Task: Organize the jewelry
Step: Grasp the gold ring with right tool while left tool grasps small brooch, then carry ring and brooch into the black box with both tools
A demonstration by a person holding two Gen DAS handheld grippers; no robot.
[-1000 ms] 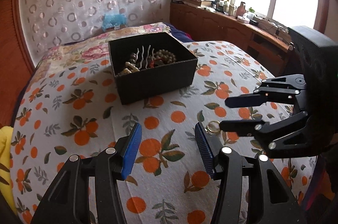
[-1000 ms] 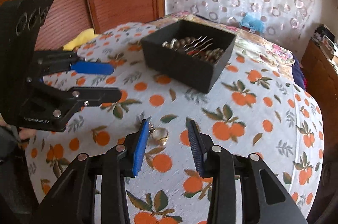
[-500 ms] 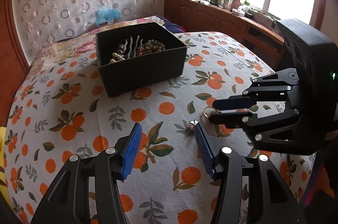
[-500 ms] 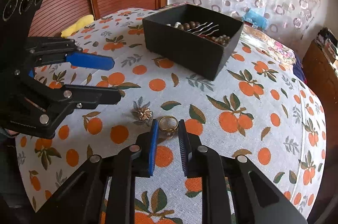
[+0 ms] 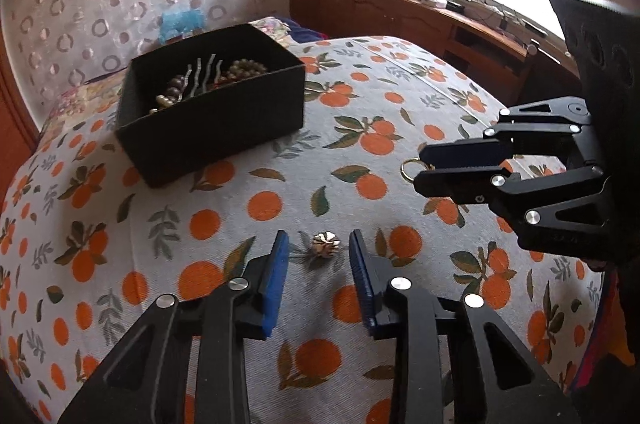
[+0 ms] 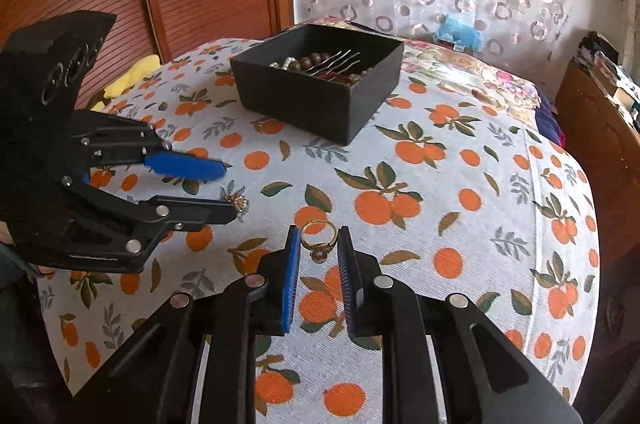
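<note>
Orange-printed bedspread [image 5: 224, 224] covers the bed and carries a black jewelry box [image 5: 208, 115] of beads and hairpins. Nearer, the left gripper [image 5: 319, 256], jaws just narrowing, straddles a small flower brooch [image 5: 326, 244] without touching. The right gripper [image 6: 319, 248], jaws narrow, flanks a gold ring [image 6: 318, 236].

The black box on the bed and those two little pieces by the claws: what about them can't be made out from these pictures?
- Black box: its floor and lower contents, hidden by its walls and the beads and hairpins piled on top, both views.
- Gold ring: whether the right claw pads press it; gap too fine, right view. Left view: claw fingers cover most of it.
- Flower-shaped piece: too small to identify; left claw straddles it.
</note>
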